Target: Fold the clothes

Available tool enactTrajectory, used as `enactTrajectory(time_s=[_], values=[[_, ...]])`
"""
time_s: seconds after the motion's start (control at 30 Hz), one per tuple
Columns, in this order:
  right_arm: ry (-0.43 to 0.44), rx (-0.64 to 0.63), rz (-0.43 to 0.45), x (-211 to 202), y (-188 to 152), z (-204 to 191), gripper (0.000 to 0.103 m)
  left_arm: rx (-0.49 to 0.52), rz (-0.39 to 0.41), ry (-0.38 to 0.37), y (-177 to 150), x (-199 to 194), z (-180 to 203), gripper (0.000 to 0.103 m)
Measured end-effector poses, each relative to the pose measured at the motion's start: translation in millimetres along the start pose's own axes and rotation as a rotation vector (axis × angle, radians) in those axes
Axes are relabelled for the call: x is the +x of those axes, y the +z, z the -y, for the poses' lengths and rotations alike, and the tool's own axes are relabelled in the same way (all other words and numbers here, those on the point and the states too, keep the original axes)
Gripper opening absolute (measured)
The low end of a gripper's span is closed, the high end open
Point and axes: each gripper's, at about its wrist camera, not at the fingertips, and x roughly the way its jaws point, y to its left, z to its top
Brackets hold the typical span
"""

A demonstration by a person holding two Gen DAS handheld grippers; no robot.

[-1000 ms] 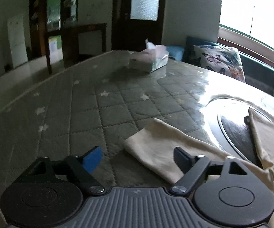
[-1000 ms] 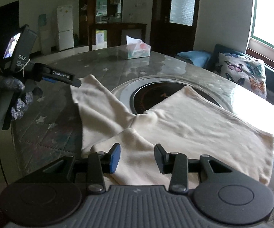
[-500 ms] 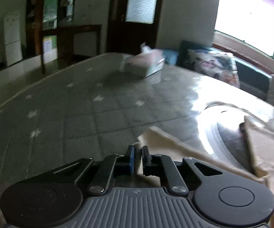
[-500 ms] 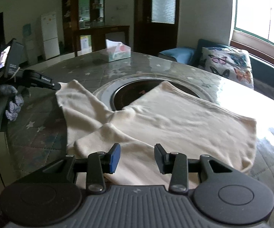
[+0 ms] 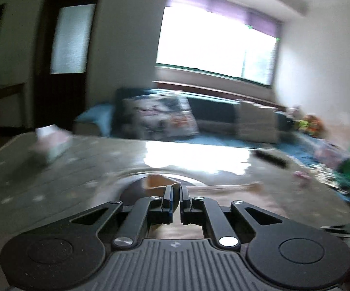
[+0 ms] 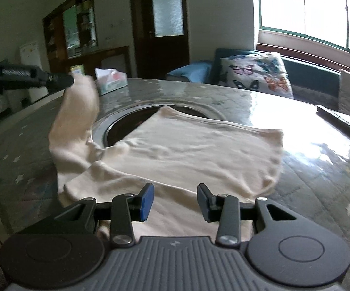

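Observation:
A cream garment (image 6: 194,145) lies spread on the round table, over its dark centre ring (image 6: 116,126). My left gripper (image 5: 176,194) is shut on the garment's sleeve end (image 5: 159,181). In the right wrist view the left gripper (image 6: 70,80) holds that sleeve (image 6: 78,106) lifted above the table's left side. My right gripper (image 6: 175,200) is open and empty, just above the garment's near edge. The left wrist view is blurred by motion.
A tissue box (image 6: 110,81) stands at the table's far side. A dark remote (image 6: 337,118) lies near the right edge. A butterfly cushion (image 6: 255,74) and a sofa sit behind the table. Small items lie at the far right (image 5: 301,174).
My left gripper closed on the sleeve end, then lifted it and swung it up and toward the right. My right gripper stayed open over the near edge.

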Motion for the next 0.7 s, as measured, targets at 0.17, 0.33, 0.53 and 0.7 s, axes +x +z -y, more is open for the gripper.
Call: enactTrajectory(time_s=[0.17,0.33,0.53,0.7], values=[[-0.037,0.060,0.005,-7,-7,17,0.039,0.095,-0.030,-0.188,-4,12,58,0.006],[-0.058,0.125,-0.001,-13,-14,33,0.039,0.177,-0.127,-0.298,-24,25,95,0.009],[-0.077,0.188,-0.014,-19,-19,50,0.039,0.215,-0.158,-0.264,-35,25,84,0.043],[-0.033,0.215,-0.030,-11,-17,51,0.038,0.185,-0.164,-0.096,-38,31,42,0.048]])
